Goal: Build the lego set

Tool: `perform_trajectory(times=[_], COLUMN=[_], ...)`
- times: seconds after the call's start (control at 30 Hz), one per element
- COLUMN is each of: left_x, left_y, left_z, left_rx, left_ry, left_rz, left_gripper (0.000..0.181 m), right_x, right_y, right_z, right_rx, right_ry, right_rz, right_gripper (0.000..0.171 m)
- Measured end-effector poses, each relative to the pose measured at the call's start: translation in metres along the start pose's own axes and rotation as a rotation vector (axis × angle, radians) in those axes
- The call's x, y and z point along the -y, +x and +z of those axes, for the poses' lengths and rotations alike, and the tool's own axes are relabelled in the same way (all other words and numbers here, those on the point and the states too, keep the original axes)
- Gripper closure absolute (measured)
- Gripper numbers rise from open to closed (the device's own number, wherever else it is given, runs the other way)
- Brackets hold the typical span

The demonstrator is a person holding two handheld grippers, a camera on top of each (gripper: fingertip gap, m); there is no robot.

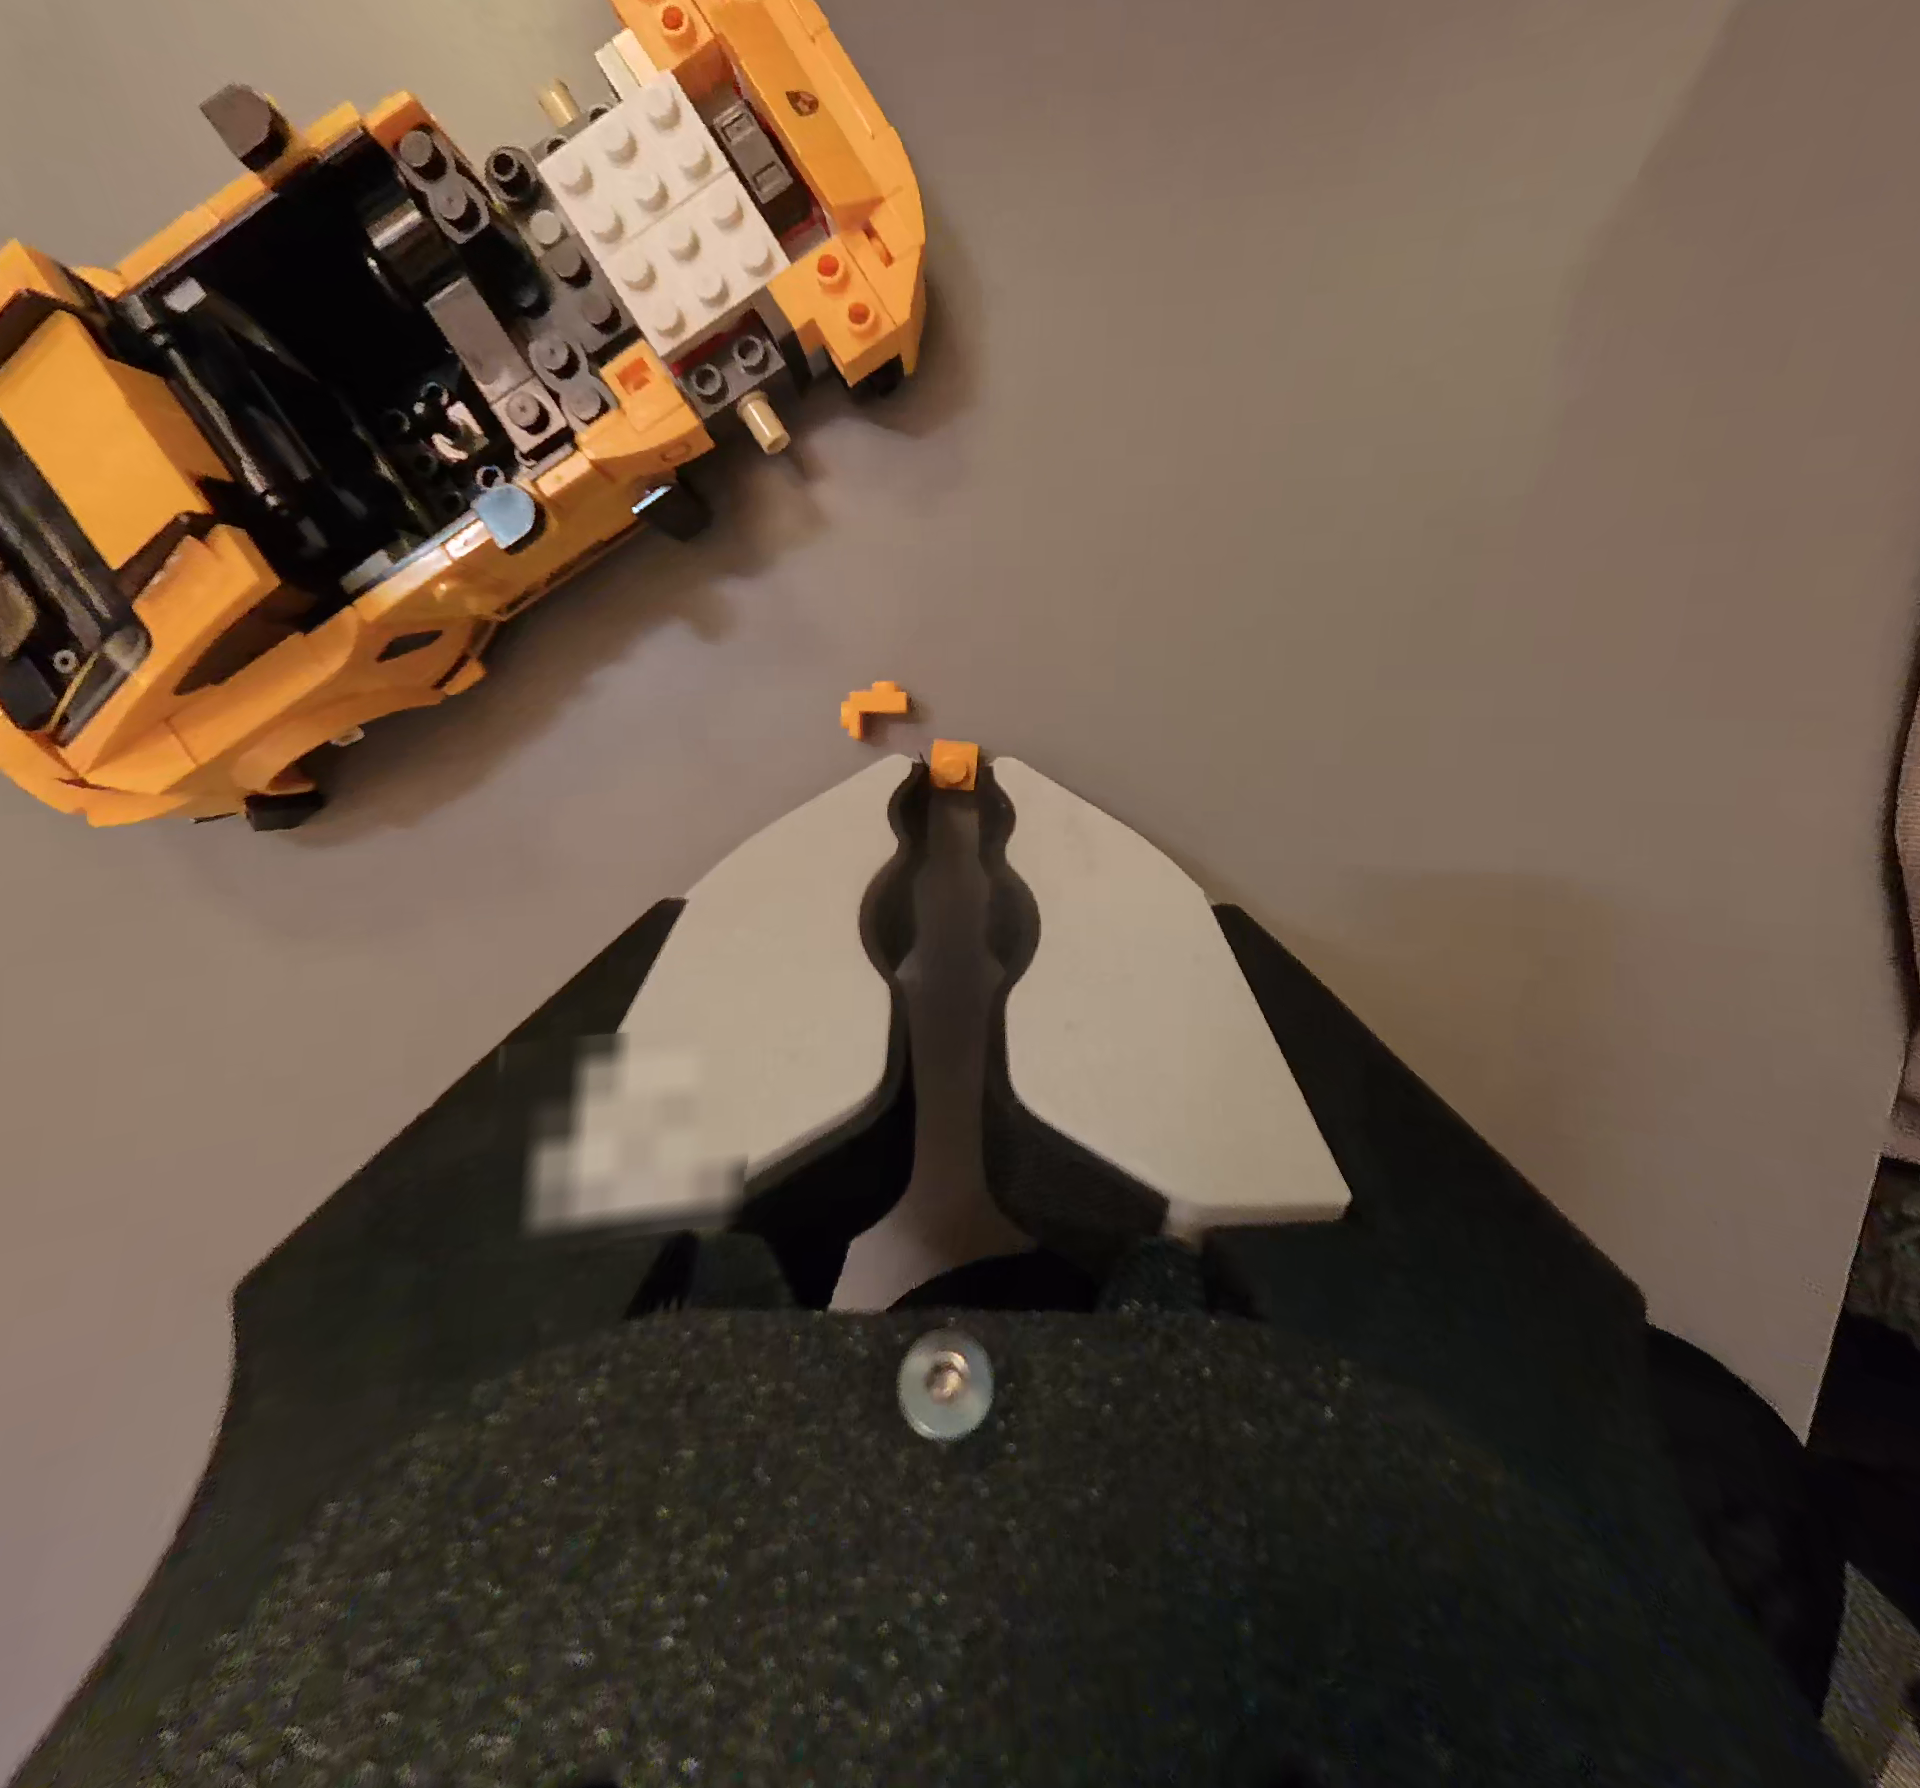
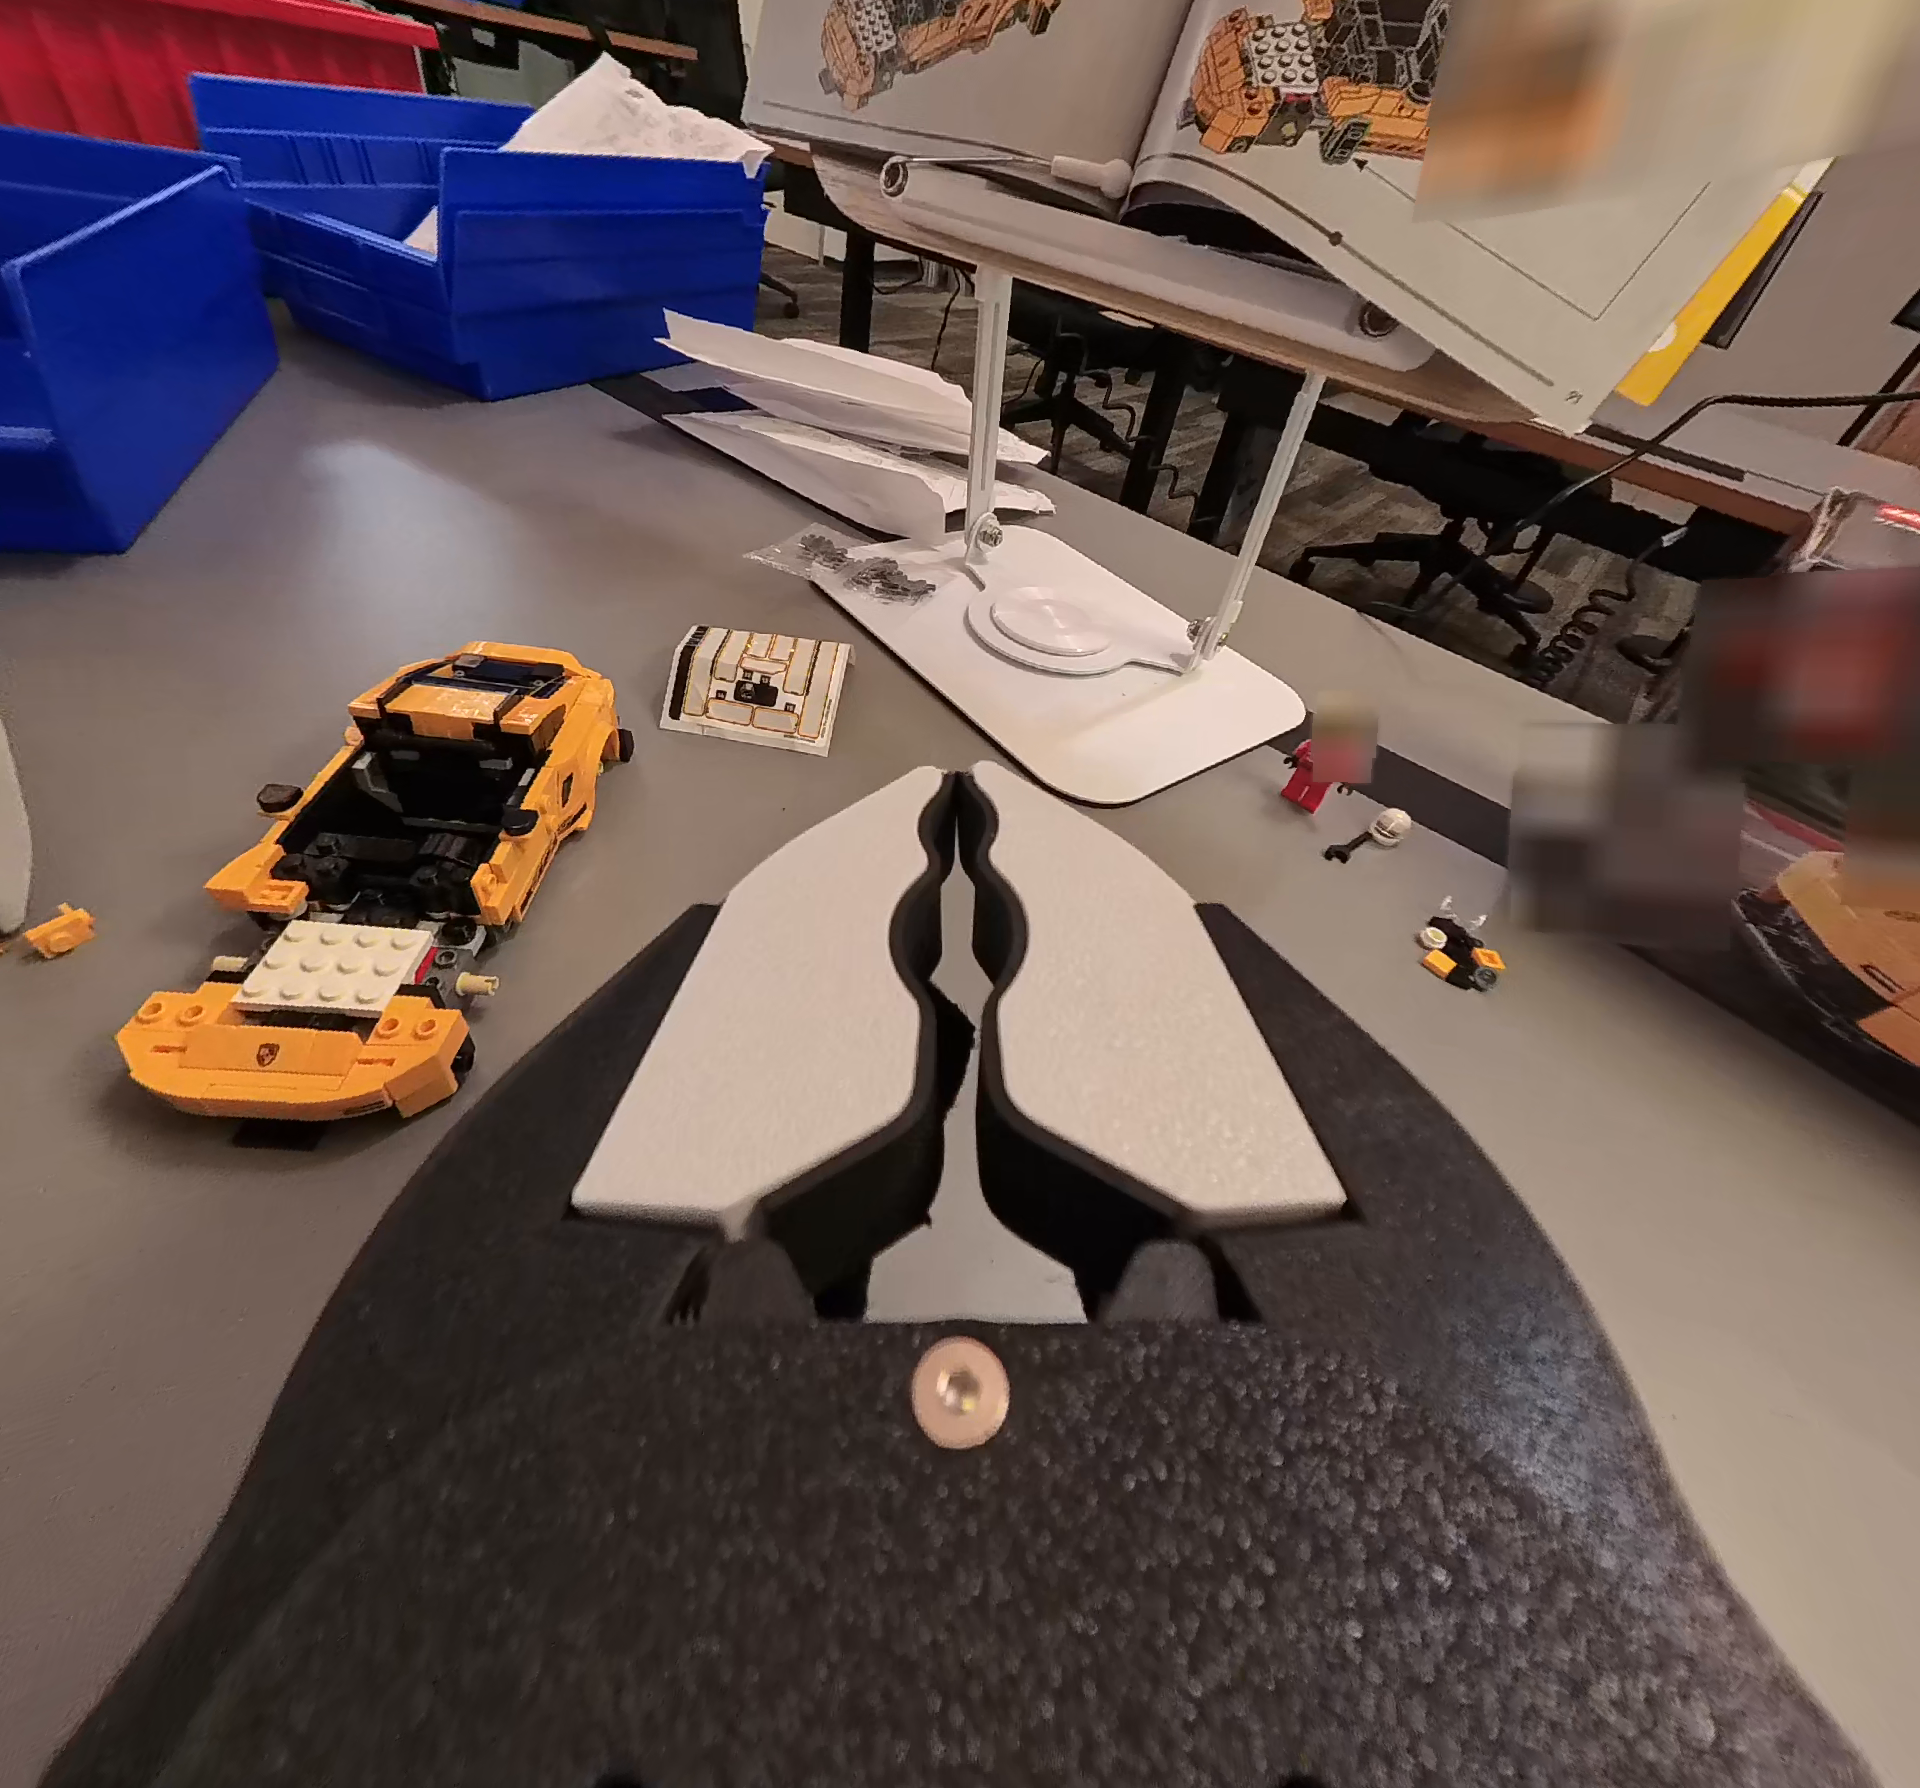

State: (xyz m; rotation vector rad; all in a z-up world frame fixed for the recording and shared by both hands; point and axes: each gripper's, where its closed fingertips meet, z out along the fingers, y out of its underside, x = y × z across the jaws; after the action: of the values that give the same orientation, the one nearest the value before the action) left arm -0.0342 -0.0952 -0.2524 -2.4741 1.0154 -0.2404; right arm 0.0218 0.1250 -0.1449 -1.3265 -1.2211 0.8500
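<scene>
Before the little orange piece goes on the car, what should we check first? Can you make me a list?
1. Left gripper has the small orange piece pinched at its tips: ok.
2. Piece sits straight in the grip: cannot tell, it is too small.
3. Orange car rests flat on the grey table, studs facing up: ok.
4. Second loose orange piece lies on the table just ahead of the tips, apart from the car: ok.
5. Right gripper is shut and empty, not steadying the car: not ok if the car needs holding.
6. Instruction book is open on its stand: ok.
</scene>
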Motion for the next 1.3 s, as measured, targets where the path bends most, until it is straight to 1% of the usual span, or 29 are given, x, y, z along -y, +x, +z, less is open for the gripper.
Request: perform_trajectory(times=[0.1, 0.2, 0.33, 0.4, 0.5, 0.57, 0.63, 0.7, 0.77, 0.87, 0.93, 1.03, 1.17, 1.3], left_x=[0.000, 0.000, -0.003, -0.001, 0.003, 0.002, -0.007, -0.028, -0.059, -0.121, -0.160, -0.208, -0.254, -0.283], left_y=[0.004, 0.009, 0.011, 0.012, 0.007, -0.006, -0.026, -0.050, -0.073, -0.101, -0.108, -0.113, -0.109, -0.105], left_z=[0.000, 0.000, -0.002, -0.009, -0.038, -0.071, -0.114, -0.156, -0.189, -0.216, -0.217, -0.204, -0.188, -0.183], left_rx=[-0.018, -0.041, -0.032, -0.039, -0.008, 0.071, 0.179, 0.295, 0.391, 0.450, 0.406, 0.347, 0.298, 0.247], left_ry=[0.005, 0.004, -0.002, 0.028, 0.096, 0.149, 0.186, 0.186, 0.150, 0.034, -0.036, -0.128, -0.294, -0.387], left_rz=[0.004, 0.007, 0.011, -0.007, -0.039, -0.062, -0.103, -0.166, -0.240, -0.387, -0.470, -0.557, -0.577, -0.619], left_gripper=[0.167, 0.158, 0.147, 0.143, 0.138, 0.139, 0.142, 0.147, 0.150, 0.154, 0.159, 0.163, 0.164, 0.162], right_x=[0.000, -0.001, 0.000, 0.000, -0.001, -0.001, -0.001, 0.000, 0.000, 0.001, 0.001, 0.000, -0.005, -0.007], right_y=[0.000, 0.000, -0.001, -0.001, 0.000, -0.001, 0.000, 0.000, 0.001, 0.002, 0.003, 0.004, 0.005, 0.005], right_z=[0.000, 0.000, 0.000, 0.000, 0.000, 0.000, 0.000, 0.000, 0.000, -0.001, -0.001, 0.000, 0.002, 0.003], right_rx=[0.000, 0.000, 0.001, 0.000, 0.000, 0.001, 0.001, 0.001, -0.004, -0.014, -0.020, -0.027, -0.030, -0.030], right_ry=[-0.002, -0.003, -0.002, -0.002, -0.003, -0.005, -0.004, -0.002, 0.000, 0.005, 0.006, 0.000, -0.016, -0.025], right_rz=[-0.002, -0.003, -0.005, -0.005, -0.004, -0.004, -0.004, -0.005, -0.007, -0.007, -0.007, -0.007, -0.007, -0.009], right_gripper=[0.171, 0.171, 0.171, 0.171, 0.171, 0.171, 0.171, 0.171, 0.171, 0.171, 0.171, 0.171, 0.171, 0.171])
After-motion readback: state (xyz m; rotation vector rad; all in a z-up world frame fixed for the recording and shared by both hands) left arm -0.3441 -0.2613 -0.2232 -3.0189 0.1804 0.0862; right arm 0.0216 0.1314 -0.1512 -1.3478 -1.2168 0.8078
